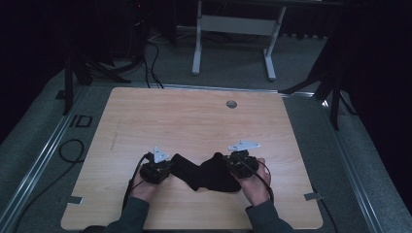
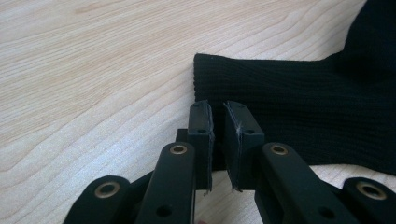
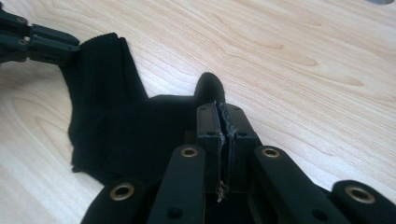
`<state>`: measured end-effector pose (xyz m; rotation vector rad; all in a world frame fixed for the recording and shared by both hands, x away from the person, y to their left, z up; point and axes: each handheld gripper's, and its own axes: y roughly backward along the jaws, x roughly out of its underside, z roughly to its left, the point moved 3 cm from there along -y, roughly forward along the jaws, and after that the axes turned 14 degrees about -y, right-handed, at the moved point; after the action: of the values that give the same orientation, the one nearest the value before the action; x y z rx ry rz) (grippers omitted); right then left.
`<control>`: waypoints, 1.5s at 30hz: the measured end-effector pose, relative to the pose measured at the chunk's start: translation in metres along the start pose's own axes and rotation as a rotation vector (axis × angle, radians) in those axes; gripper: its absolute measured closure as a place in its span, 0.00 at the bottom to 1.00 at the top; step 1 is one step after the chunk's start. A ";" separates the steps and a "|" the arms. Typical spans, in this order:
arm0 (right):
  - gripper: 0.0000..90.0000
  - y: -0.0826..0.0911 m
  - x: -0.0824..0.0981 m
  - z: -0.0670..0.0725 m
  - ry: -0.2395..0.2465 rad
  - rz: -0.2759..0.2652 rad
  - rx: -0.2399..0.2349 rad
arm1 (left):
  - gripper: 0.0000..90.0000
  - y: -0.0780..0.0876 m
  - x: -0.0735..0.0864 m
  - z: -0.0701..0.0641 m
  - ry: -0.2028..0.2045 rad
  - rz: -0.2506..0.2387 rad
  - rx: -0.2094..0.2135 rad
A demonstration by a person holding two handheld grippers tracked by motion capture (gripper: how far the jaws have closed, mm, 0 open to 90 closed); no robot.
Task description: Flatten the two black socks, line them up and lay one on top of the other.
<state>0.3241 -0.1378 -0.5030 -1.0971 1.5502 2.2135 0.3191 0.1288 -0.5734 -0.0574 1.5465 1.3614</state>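
Two sleeved forearms are seen entering from the near edge of the wooden desk (image 1: 194, 111), each hand carrying a claw. The left claw (image 2: 218, 122) is held at the near left of centre, with its grey three-cornered plate on top; its pads (image 2: 201, 135) are seen a narrow gap apart in the left gripper view, at the ribbed cuff edge of a black sock (image 2: 299, 116). Whether fabric is pinched between them cannot be told from that view; in the right gripper view the tip of the left claw is met by the cuff end. The right claw (image 3: 219, 122) is held at the near right of centre, its jaws pressed fully together, with frayed pad material visible along the seam. It is closed over the other end of the sock, whose black fabric lies directly beneath and around the jaws. The sock (image 1: 204, 171) is spread on the desk between the two claws, sagging toward the near edge at its middle. Farther off, a round grey grommet (image 1: 231, 104) is set near the far edge of the desk. Beyond the desk, the white legs of a frame (image 1: 196, 58) and black cables (image 1: 151, 63) are seen on the grey floor.
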 end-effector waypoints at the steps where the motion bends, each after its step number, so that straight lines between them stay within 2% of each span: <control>1: 0.96 0.000 0.000 0.000 0.000 0.000 0.000 | 0.91 0.000 0.000 0.000 0.000 0.000 0.000; 6: 0.96 0.017 0.004 0.000 0.008 -0.026 0.004 | 0.91 0.000 0.000 0.000 0.002 -0.002 0.000; 17: 0.96 0.031 0.021 -0.015 -0.047 -0.028 0.017 | 0.91 0.000 0.000 0.000 0.001 0.000 0.004; 27: 0.95 0.015 0.041 -0.029 -0.071 0.042 0.041 | 0.90 0.000 0.000 0.000 -0.002 0.001 0.008; 32: 0.95 -0.003 0.056 -0.035 -0.080 0.109 0.052 | 0.90 0.000 0.000 -0.001 -0.003 0.003 0.008; 36: 0.94 -0.013 0.062 -0.039 -0.070 0.138 0.081 | 0.90 0.000 -0.001 -0.001 -0.004 0.002 0.011; 39: 0.94 -0.017 0.062 -0.042 -0.057 0.133 0.115 | 0.89 0.000 -0.001 -0.002 -0.003 0.001 0.017; 45: 0.91 -0.024 0.056 -0.048 -0.055 0.113 0.146 | 0.89 0.000 -0.002 -0.005 -0.004 0.000 0.021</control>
<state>0.3196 -0.1824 -0.5661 -0.9202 1.7592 2.1402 0.3168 0.1245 -0.5730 -0.0409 1.5571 1.3444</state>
